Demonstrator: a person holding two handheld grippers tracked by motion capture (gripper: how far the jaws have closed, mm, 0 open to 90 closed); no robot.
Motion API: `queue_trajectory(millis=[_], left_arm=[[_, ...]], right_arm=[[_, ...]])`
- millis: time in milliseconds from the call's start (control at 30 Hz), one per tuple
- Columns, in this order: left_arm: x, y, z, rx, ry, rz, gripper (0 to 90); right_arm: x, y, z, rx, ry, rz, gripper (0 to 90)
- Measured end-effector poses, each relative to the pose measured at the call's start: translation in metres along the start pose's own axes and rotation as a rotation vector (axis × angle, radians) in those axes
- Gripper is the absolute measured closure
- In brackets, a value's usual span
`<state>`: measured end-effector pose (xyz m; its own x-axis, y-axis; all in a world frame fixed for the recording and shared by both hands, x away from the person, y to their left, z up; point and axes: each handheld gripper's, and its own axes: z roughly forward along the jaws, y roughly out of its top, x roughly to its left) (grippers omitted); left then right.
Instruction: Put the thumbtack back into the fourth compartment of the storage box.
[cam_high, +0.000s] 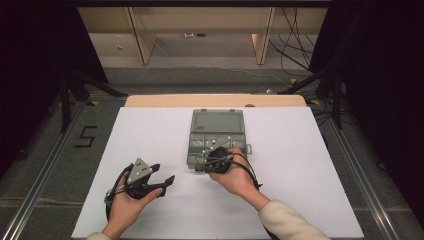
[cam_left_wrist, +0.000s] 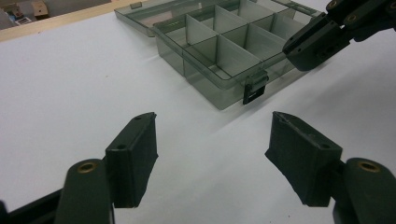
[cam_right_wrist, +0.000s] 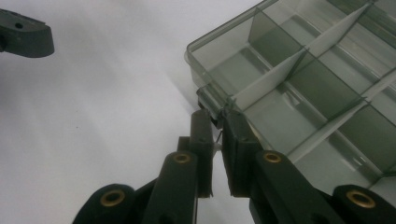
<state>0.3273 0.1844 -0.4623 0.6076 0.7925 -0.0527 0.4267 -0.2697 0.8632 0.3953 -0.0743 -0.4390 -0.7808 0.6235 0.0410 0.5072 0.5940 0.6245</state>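
Smoky clear plastic compartment box (cam_high: 216, 135) lies open mid-tabletop; right gripper (cam_right_wrist: 216, 122) pinches its front latch (cam_right_wrist: 211, 108) — could slip off; left gripper (cam_left_wrist: 212, 140) gapes empty.

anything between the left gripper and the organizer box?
Nothing visible. The left gripper has its jaws open over bare white tabletop, and the stretch to the organizer box is clear. The right gripper is at the box's front edge, off to the side.

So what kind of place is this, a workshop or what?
Probably a lab recording setup: a white-covered table ringed by black curtains, loose cables on the floor, and a floor marker reading 5.
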Motion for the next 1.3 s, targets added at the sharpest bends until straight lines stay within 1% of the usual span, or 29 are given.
queue_trajectory(millis=[67, 133, 167, 267, 333, 367, 400, 433, 467, 500, 533, 567, 600, 633, 667, 700, 733, 767, 800, 833, 867, 933, 967, 1067, 1133, 1167, 1233, 1267, 1300], left_arm=[[0.0, 0.0, 0.0, 0.0, 0.0, 0.0, 32.2], [0.0, 0.0, 0.0, 0.001, 0.0, 0.007, 32.2], [0.0, 0.0, 0.0, 0.001, 0.0, 0.007, 32.1], [0.0, 0.0, 0.0, 0.0, -0.001, 0.003, 32.1], [0.001, 0.0, 0.0, 0.001, -0.002, 0.016, 32.1], [0.001, 0.0, 0.0, 0.001, -0.001, 0.018, 32.1], [0.001, 0.0, 0.0, 0.0, -0.001, 0.018, 32.1], [0.001, 0.0, 0.0, 0.0, 0.0, 0.006, 32.1], [0.001, 0.0, 0.0, 0.0, 0.0, 0.006, 32.1], [0.0, 0.0, 0.0, 0.0, 0.001, -0.006, 32.2], [0.0, 0.0, 0.0, 0.0, 0.001, -0.006, 32.2], [0.0, 0.0, 0.0, -0.001, 0.002, -0.006, 32.1], [0.0, 0.0, 0.0, -0.001, 0.0, -0.009, 32.1], [0.0, 0.0, 0.0, 0.0, 0.001, 0.006, 32.2], [0.0, 0.0, 0.0, 0.0, 0.001, 0.006, 32.2], [0.001, 0.0, 0.0, 0.0, 0.001, 0.015, 32.2], [0.001, 0.0, 0.0, -0.001, 0.001, 0.012, 32.1], [0.0, 0.0, 0.0, 0.0, 0.0, -0.003, 32.2], [0.0, 0.0, 0.0, 0.0, 0.0, -0.004, 32.2], [0.0, 0.0, 0.0, 0.0, 0.0, -0.004, 32.2], [0.0, 0.0, 0.0, 0.0, 0.001, 0.003, 32.2], [0.0, 0.0, 0.0, 0.001, 0.0, -0.004, 32.2], [0.0, 0.0, 0.0, 0.0, 0.002, -0.006, 32.2], [0.0, 0.0, 0.0, 0.0, 0.002, -0.006, 32.2], [0.0, 0.0, 0.0, 0.0, 0.001, -0.006, 32.2], [0.0, 0.0, 0.0, 0.0, 0.001, -0.004, 32.2], [0.0, 0.0, 0.0, 0.001, 0.001, -0.006, 32.2], [0.0, 0.0, 0.0, 0.001, 0.001, -0.006, 32.2], [0.0, 0.0, 0.0, 0.001, 0.001, -0.004, 32.2]], right_arm=[[-0.001, 0.001, -0.001, 0.01, 0.004, 0.007, 83.7], [-0.003, 0.001, -0.003, 0.002, -0.002, 0.004, 83.7], [-0.004, 0.002, -0.005, -0.004, -0.003, 0.015, 83.7], [-0.007, 0.002, -0.007, -0.009, -0.004, 0.018, 83.6], [-0.009, 0.003, -0.008, -0.015, -0.009, 0.016, 83.7], [-0.009, 0.003, -0.008, -0.031, -0.02, 0.024, 83.7], [-0.01, 0.004, -0.01, -0.019, -0.007, 0.027, 83.7], [-0.011, 0.004, -0.011, -0.024, -0.012, 0.029, 83.7], [-0.011, 0.004, -0.011, -0.024, -0.012, 0.029, 83.7], [-0.013, 0.003, -0.011, -0.037, -0.027, 0.023, 83.7], [-0.014, 0.004, -0.012, -0.034, -0.018, 0.021, 83.7], [-0.014, 0.004, -0.013, -0.034, -0.018, 0.035, 83.6], [-0.015, 0.004, -0.014, -0.038, -0.019, 0.034, 83.7], [-0.016, 0.004, -0.014, -0.043, -0.027, 0.024, 83.7], [-0.016, 0.004, -0.014, -0.045, -0.029, 0.043, 83.7], [-0.016, 0.004, -0.014, -0.045, -0.029, 0.043, 83.7], [-0.017, 0.004, -0.015, -0.037, -0.019, 0.04, 83.7], [-0.019, 0.004, -0.015, -0.048, -0.034, 0.046, 83.7], [-0.02, 0.004, -0.017, -0.041, -0.027, 0.045, 83.7], [-0.019, 0.004, -0.016, -0.052, -0.027, 0.063, 83.7], [-0.019, 0.004, -0.016, -0.052, -0.027, 0.063, 83.7], [-0.021, 0.005, -0.018, -0.054, -0.028, 0.068, 83.7], [-0.025, 0.005, -0.02, -0.059, -0.034, 0.058, 83.7], [-0.027, 0.005, -0.021, -0.069, -0.039, 0.065, 83.6], [-0.032, 0.005, -0.024, -0.068, -0.04, 0.083, 83.6], [-0.035, 0.004, -0.024, -0.074, -0.048, 0.074, 83.7], [-0.037, 0.004, -0.025, -0.077, -0.051, 0.081, 83.7], [-0.041, 0.004, -0.027, -0.085, -0.054, 0.105, 83.6], [-0.041, 0.004, -0.027, -0.085, -0.054, 0.105, 83.6]])
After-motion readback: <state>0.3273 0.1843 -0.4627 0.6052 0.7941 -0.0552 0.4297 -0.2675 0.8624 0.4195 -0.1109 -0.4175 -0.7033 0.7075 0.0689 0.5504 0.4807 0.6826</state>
